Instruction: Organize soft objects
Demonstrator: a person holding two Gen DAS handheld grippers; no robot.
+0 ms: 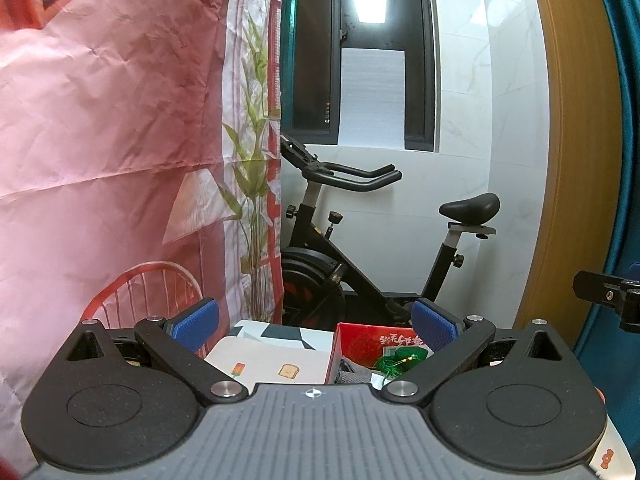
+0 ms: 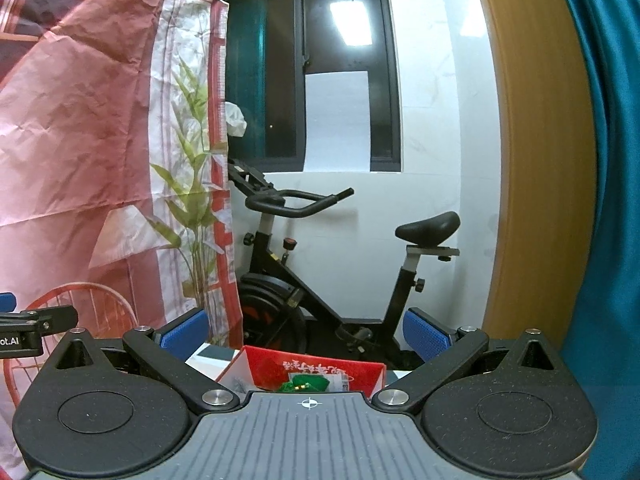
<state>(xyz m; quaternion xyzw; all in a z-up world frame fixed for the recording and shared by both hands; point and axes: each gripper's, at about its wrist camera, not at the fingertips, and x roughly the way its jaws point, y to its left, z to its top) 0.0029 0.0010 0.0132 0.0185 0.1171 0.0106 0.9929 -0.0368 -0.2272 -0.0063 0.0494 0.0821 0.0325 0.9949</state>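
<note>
A red open box [image 1: 362,340] sits low in the left wrist view, holding a green tasselled item [image 1: 394,362] and grey fabric [image 1: 352,376]. Left of it lies a pale cloth [image 1: 276,364] printed with a toast and a popsicle. My left gripper [image 1: 314,322] is open, raised above and short of these, with nothing between its blue pads [image 1: 196,322]. The same red box [image 2: 320,372] shows in the right wrist view with the green item [image 2: 306,384] inside. My right gripper [image 2: 306,332] is open and empty above it.
A black exercise bike [image 1: 360,248] stands behind the box against a white tiled wall and dark window. A pink printed backdrop sheet [image 1: 100,140] hangs at left. A wooden door frame [image 1: 576,140] and teal curtain [image 2: 600,160] stand at right.
</note>
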